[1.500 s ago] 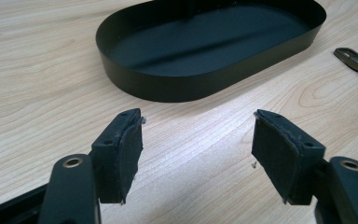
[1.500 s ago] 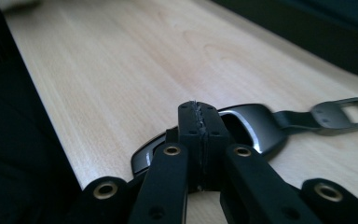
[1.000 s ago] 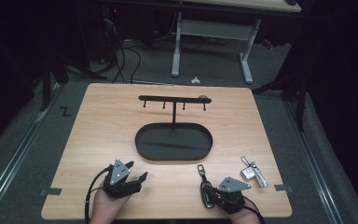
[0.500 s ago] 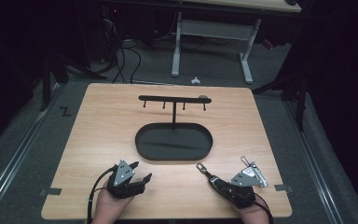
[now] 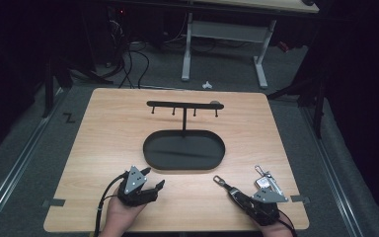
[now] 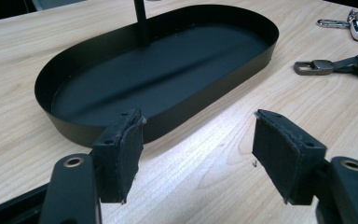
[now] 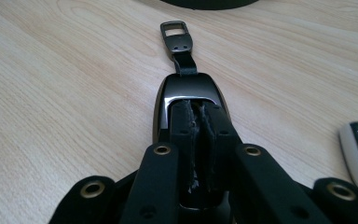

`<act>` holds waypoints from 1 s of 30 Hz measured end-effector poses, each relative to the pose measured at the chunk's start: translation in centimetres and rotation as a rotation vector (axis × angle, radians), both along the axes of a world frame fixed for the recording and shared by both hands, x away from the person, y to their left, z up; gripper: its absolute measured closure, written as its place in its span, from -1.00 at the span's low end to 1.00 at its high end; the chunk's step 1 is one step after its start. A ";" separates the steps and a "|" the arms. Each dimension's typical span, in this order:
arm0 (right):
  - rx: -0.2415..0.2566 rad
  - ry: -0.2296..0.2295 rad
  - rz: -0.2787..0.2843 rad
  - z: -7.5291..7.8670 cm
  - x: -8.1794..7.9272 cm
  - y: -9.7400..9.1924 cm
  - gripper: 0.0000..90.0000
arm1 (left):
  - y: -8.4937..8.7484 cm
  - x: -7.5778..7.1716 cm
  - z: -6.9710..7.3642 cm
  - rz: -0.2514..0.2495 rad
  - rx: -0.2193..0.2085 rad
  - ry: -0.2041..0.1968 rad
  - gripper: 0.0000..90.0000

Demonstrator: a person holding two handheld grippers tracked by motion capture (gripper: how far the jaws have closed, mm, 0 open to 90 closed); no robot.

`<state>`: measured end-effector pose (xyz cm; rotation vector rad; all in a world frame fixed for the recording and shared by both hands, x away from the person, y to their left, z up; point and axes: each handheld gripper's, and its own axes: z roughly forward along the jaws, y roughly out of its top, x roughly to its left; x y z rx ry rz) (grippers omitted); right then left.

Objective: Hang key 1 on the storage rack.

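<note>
High view: black oval tray (image 5: 150, 148) at the desk's (image 5: 103, 123) middle, bare inside but for its hook stand (image 5: 183, 106).
Left gripper (image 6: 198, 144) gapes wide over bare wood near the front edge; right gripper (image 7: 199, 122) is pinched together atop the black key fob (image 7: 186, 86), silver key (image 5: 265, 180) just beside.

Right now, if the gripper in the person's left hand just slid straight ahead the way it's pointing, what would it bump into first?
Most likely the black oval tray. The left gripper is open and aimed at the tray's near wall, with just bare table between. How far apart they are is hard to judge.
</note>
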<state>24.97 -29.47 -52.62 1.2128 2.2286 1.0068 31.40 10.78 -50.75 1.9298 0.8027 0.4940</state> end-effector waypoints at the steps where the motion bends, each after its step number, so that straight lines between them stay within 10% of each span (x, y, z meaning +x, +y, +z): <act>1: 0.001 0.000 -0.002 0.0 -0.1 -0.1 0.86 | -0.1 0.0 0.0 0.001 -0.001 -0.001 -0.25; 23: 0.050 -0.049 -0.125 1.7 1.8 -1.4 0.32 | 2.3 -1.5 2.4 0.045 -0.015 0.058 -0.20; 30: 0.053 -0.021 -0.169 1.8 2.5 -1.8 0.39 | 3.0 -2.2 3.0 0.054 0.056 0.040 -0.32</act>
